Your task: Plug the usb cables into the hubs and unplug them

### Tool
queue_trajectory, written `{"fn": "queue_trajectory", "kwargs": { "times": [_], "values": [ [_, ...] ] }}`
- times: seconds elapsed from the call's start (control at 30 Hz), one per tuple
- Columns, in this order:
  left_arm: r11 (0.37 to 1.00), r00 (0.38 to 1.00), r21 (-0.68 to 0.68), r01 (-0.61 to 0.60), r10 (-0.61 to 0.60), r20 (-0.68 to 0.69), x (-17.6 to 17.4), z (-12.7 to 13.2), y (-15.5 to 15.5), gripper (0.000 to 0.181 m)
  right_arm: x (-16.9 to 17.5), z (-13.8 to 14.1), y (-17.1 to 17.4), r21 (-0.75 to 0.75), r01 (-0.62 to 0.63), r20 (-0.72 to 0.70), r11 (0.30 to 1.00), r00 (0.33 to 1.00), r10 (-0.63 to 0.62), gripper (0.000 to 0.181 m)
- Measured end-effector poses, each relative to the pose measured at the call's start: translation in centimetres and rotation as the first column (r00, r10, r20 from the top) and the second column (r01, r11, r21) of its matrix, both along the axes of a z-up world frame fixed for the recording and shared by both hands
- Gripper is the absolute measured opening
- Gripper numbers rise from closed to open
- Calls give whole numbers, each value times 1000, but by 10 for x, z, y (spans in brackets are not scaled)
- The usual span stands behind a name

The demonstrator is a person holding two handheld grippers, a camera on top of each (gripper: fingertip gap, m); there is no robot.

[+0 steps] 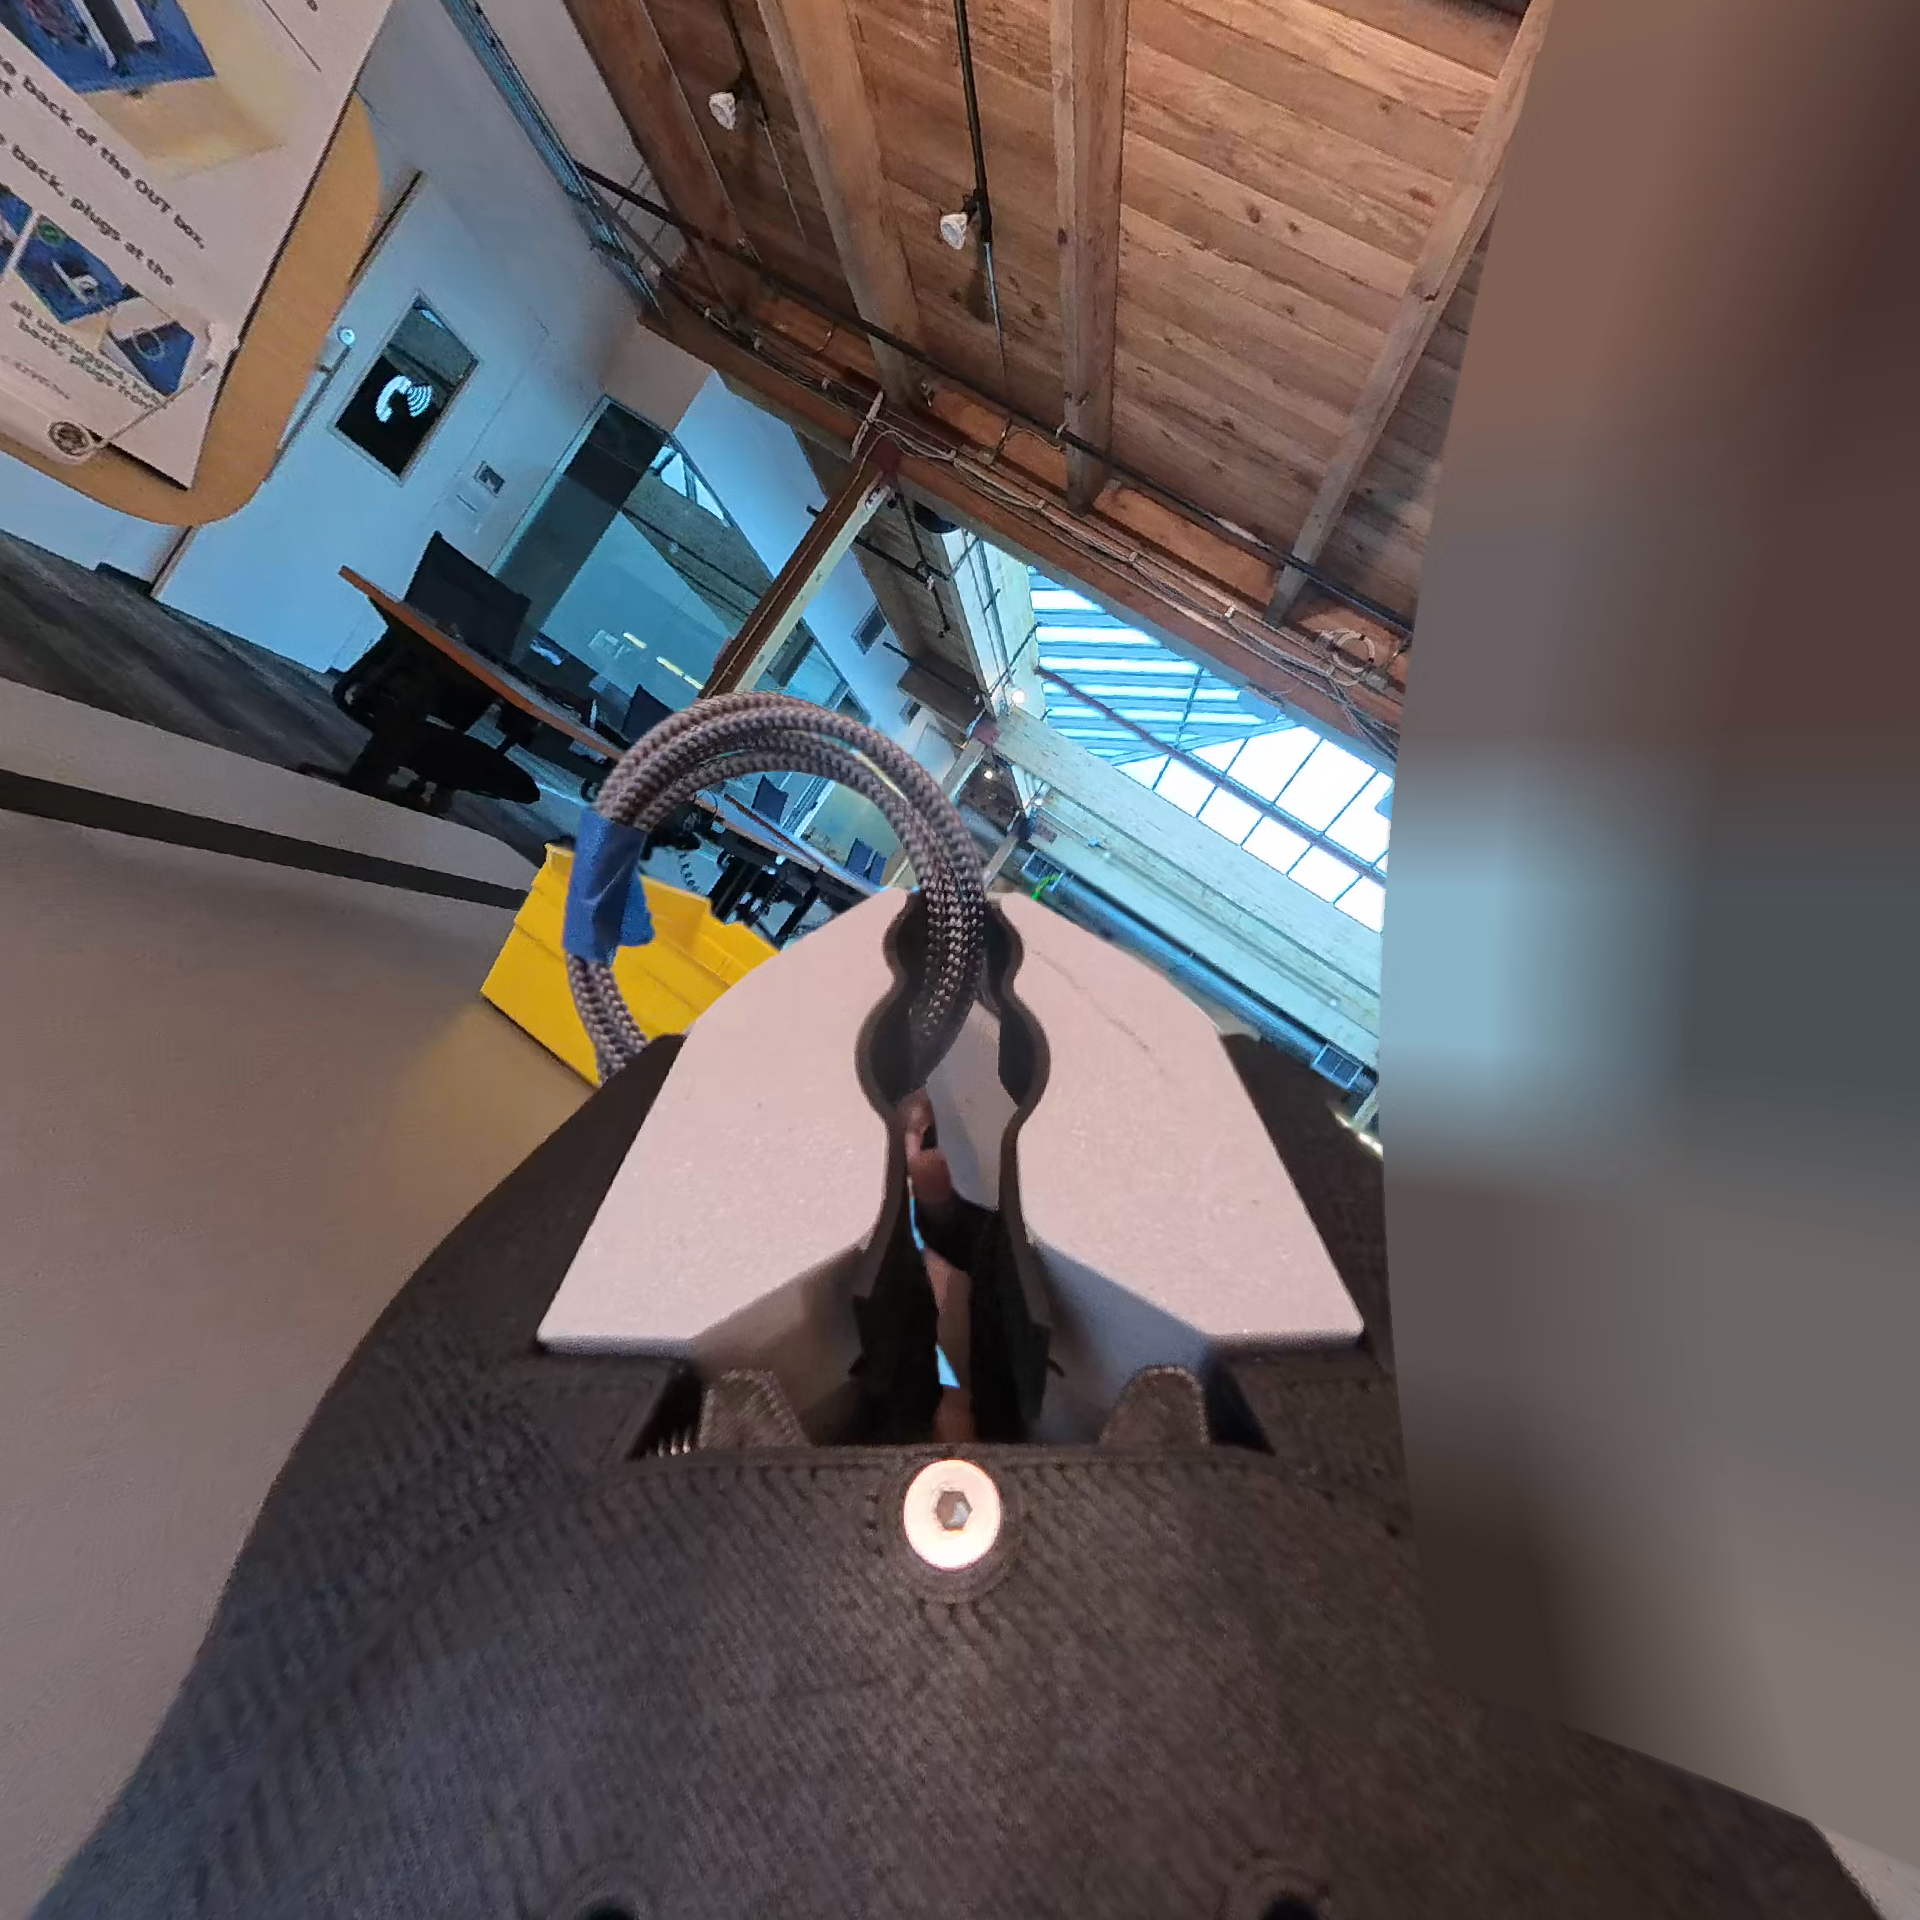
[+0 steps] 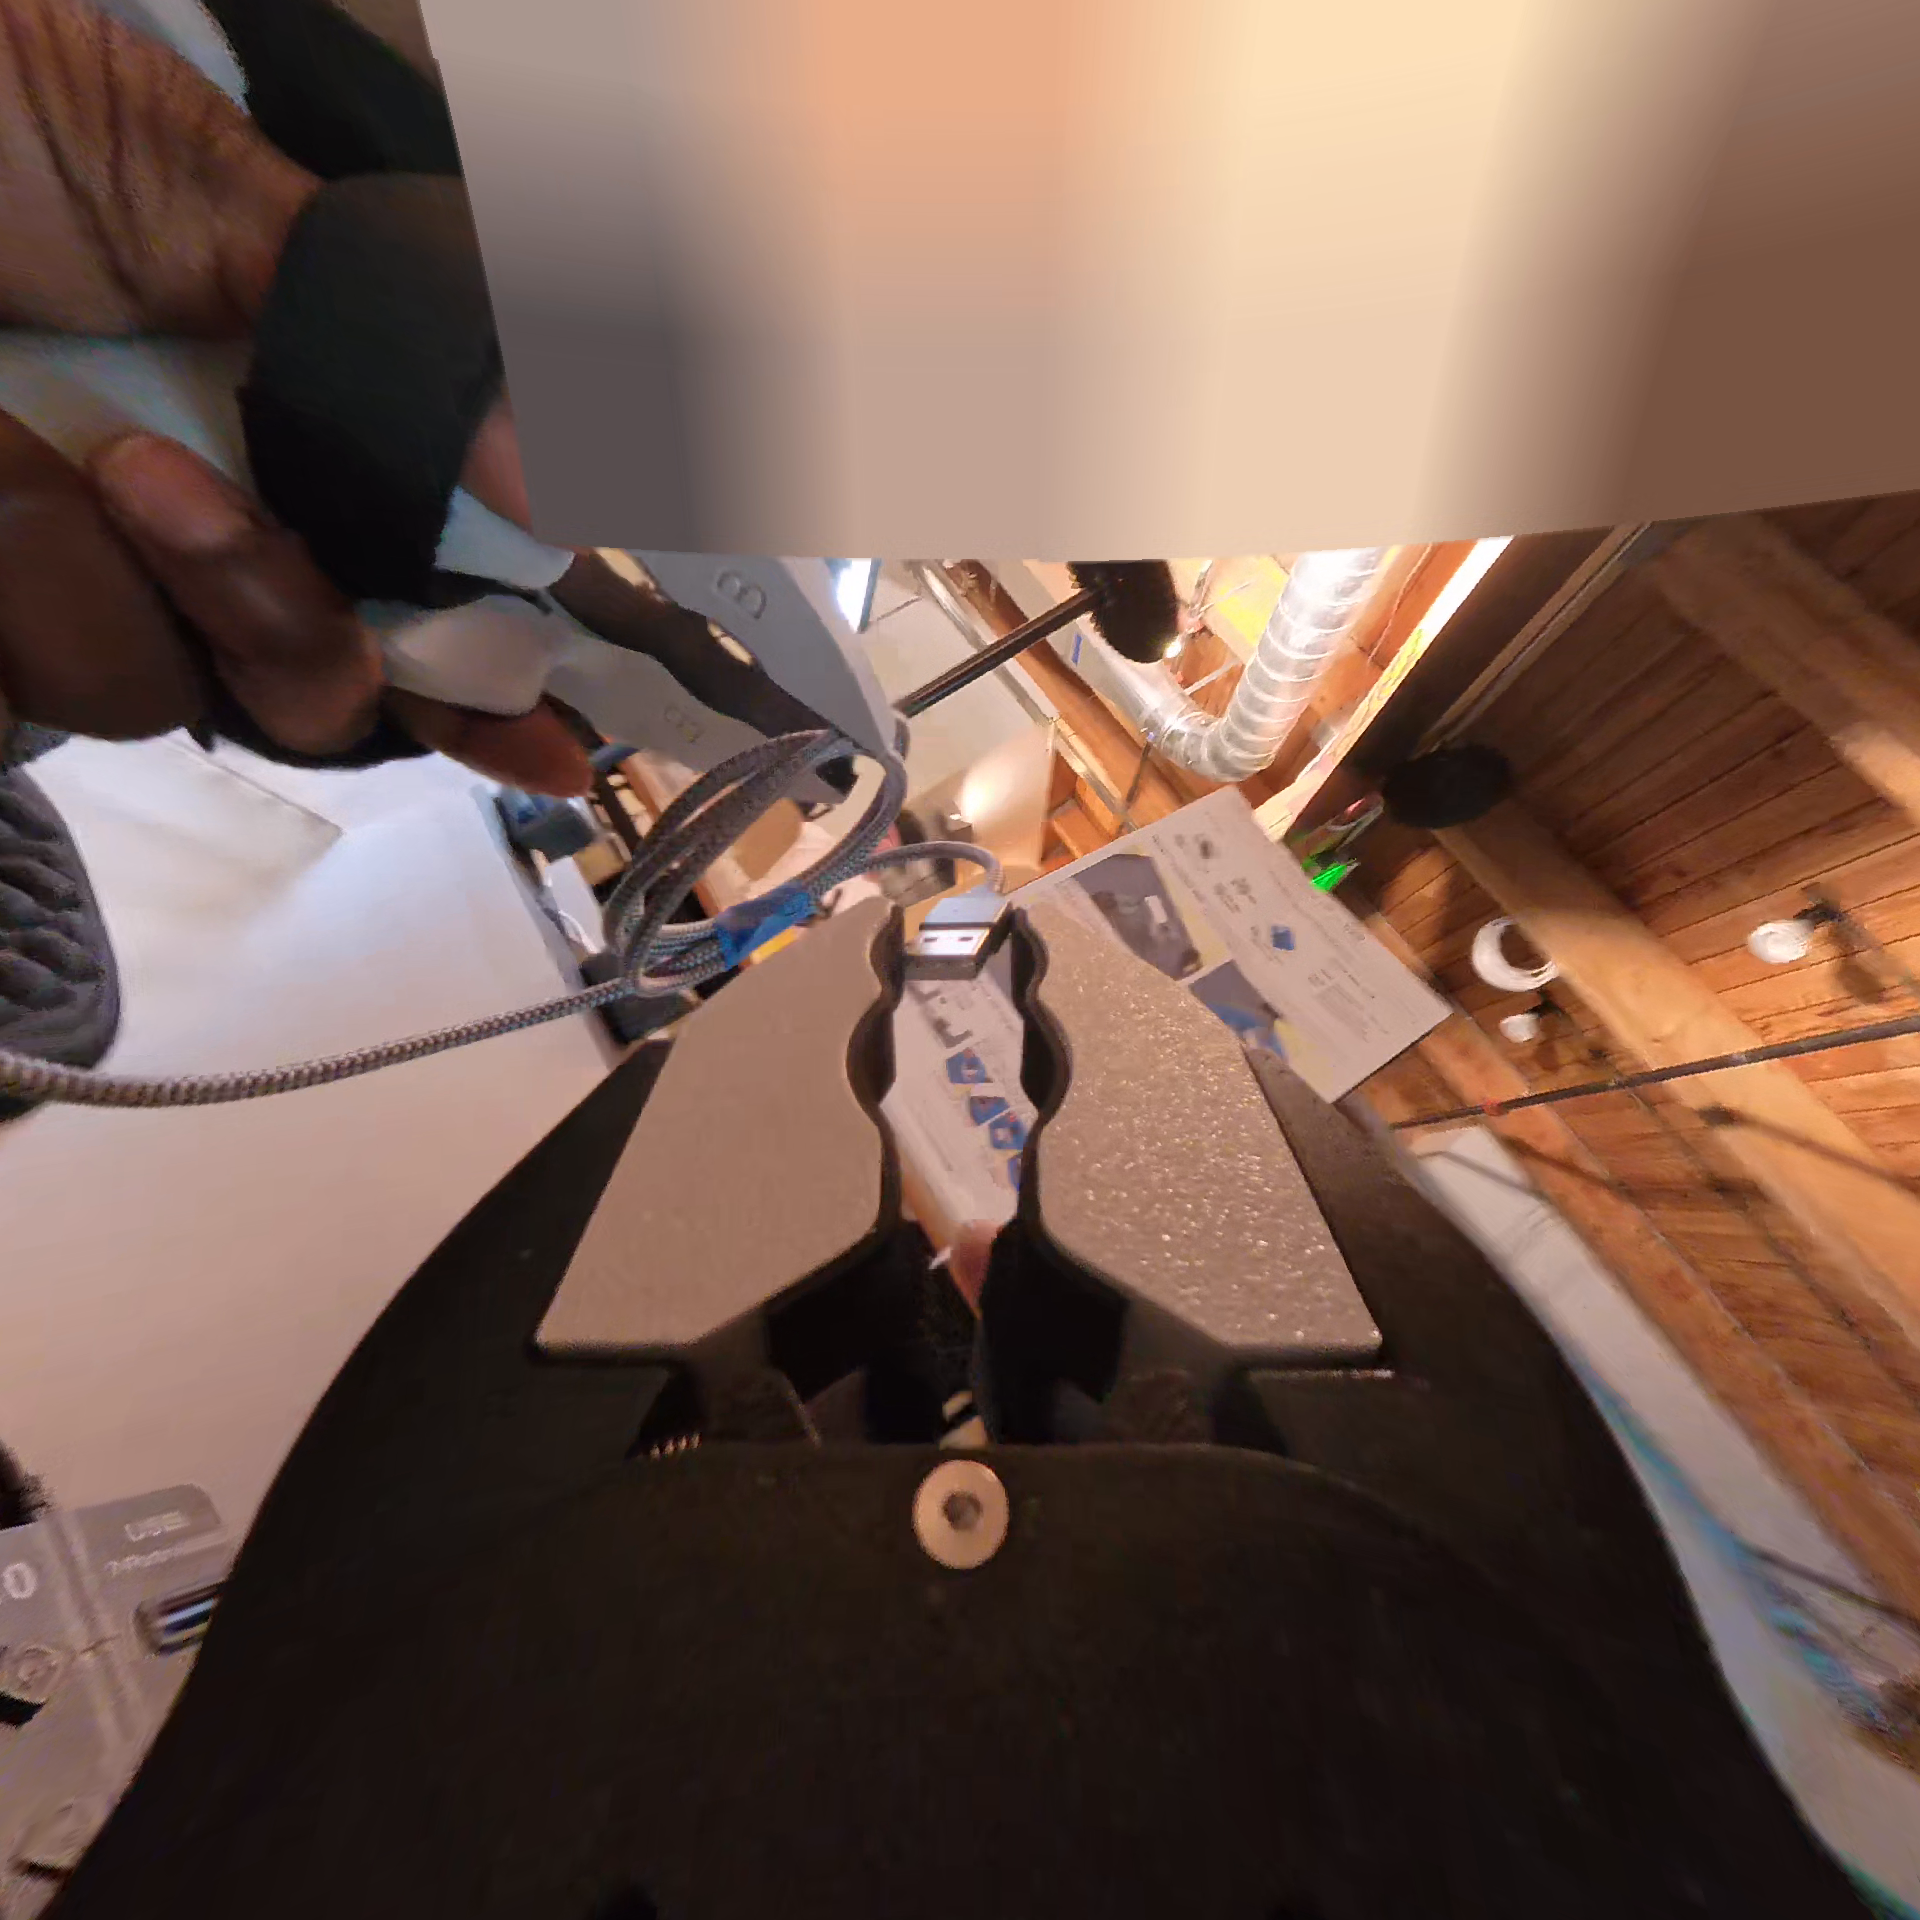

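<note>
Pinching the braided usb cable (image 1: 940,935) near its taped loop, the left gripper (image 1: 948,935) has its jaws closed; the right gripper (image 2: 954,940) clamps the cable's plug (image 2: 951,940) at its jaw tips, above the white counter (image 2: 260,1195).

Two grippers are up: the left gripper (image 1: 948,940) and the right gripper (image 2: 951,940). One braided cable (image 2: 727,831) runs between them, with one blue tape band (image 2: 764,920) and one plug (image 2: 951,940). One yellow bin (image 1: 623,966), one grey hub (image 2: 94,1621), one instruction sheet (image 2: 1247,935).
</note>
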State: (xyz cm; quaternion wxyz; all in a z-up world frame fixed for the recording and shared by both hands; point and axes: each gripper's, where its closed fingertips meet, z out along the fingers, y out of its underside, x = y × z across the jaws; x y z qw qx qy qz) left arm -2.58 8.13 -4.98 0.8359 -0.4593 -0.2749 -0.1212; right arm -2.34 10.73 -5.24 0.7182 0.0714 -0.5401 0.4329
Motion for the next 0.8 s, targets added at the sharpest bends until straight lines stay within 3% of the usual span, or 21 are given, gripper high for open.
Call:
{"fn": "queue_trajectory", "kwargs": {
  "times": [0.07,0.13,0.23,0.3,0.37,0.43,0.53,0.6,0.67,0.73,0.8],
  "values": [
    [996,1000,-87,-16,13,-28,-3,-8,2,12,-3,-1,4,-74,-61,105,995,992,68,13],
    [972,989,-221,-76,46,-138,-6,-14,-2,25,-6,-6,5,-190,-170,280,967,934,220,13],
    [855,916,-437,-278,99,-389,-16,-18,-18,44,-4,-12,8,-375,-304,449,876,767,458,14],
    [762,827,-520,-386,37,-561,-15,-15,-25,46,1,-14,9,-472,-363,506,803,634,585,14],
    [708,748,-559,-432,-66,-661,-11,-10,-22,47,5,-16,8,-529,-397,538,750,527,658,14],
    [647,667,-607,-461,-198,-718,-7,-11,-17,47,6,-20,7,-528,-403,584,748,467,664,14],
    [547,581,-618,-565,-268,-768,-19,-4,-19,48,5,-23,7,-477,-387,640,789,462,614,14],
    [498,591,-625,-600,-251,-767,-32,2,-27,49,3,-25,9,-449,-365,668,815,468,578,14],
    [461,655,-697,-549,-281,-702,-36,-6,-35,49,0,-30,10,-421,-346,699,838,465,543,14],
    [478,683,-712,-514,-275,-677,-36,-9,-38,49,-1,-39,7,-411,-342,730,845,431,530,14],
    [575,673,-688,-444,-294,-679,-21,-8,-25,49,-1,-45,3,-407,-346,751,845,399,526,14]
  ]
}}
